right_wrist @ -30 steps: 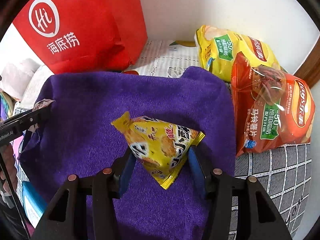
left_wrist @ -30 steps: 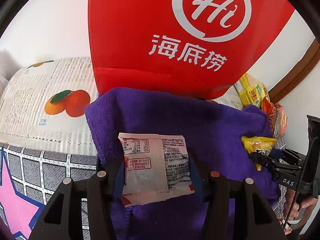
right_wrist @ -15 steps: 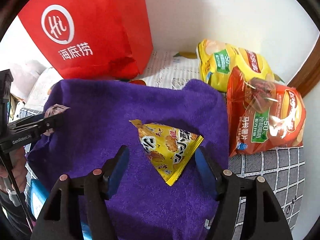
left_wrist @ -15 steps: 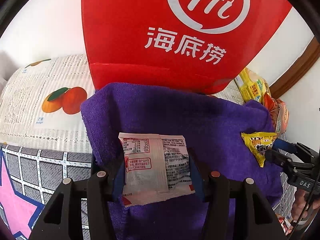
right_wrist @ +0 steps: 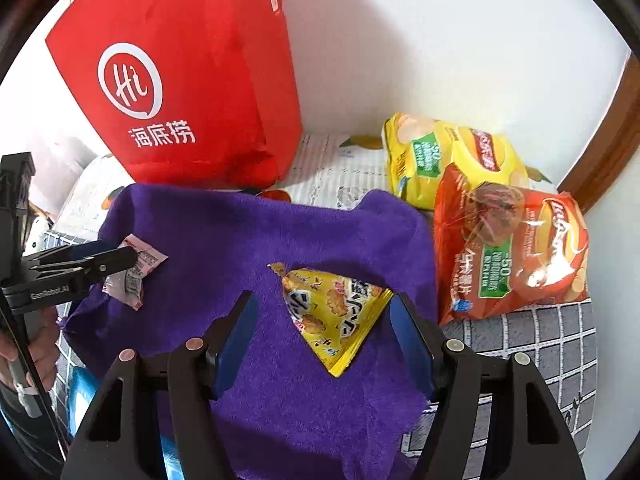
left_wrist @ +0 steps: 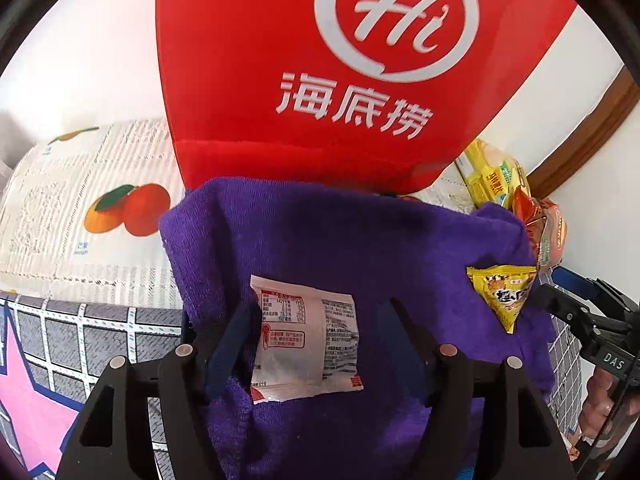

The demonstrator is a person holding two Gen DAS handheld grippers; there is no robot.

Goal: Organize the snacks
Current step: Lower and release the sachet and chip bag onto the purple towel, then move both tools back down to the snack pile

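**A:** What do you count?

**B:** Two small snack packets lie on the purple terry towel (right_wrist: 224,240): a flat white sachet with red print (left_wrist: 306,340) and a yellow triangular crisp packet (right_wrist: 336,314). Two large crisp bags lie beyond the towel, one yellow (right_wrist: 448,156), one orange-red (right_wrist: 516,248). One red paper bag with a white "Hi" logo (left_wrist: 340,64) stands behind the towel.

**A:** And your tools?

**B:** My left tool (left_wrist: 320,344) has just been opening. Its right pad stands clear of the white sachet; the left pad is at the sachet's edge, and I cannot tell if it touches. The sachet lies flat on the towel between them. My right tool (right_wrist: 324,340) stands apart too; the yellow triangular packet rests on the towel between its fingers, nearer the right one.

**A:** Do the views differ?

**B:** The left view shows an orange-fruit print (left_wrist: 128,208) and a pink star (left_wrist: 24,396) on the covering left of the towel. The right view shows both large crisp bags in full; in the left view they peek past the towel's corner.
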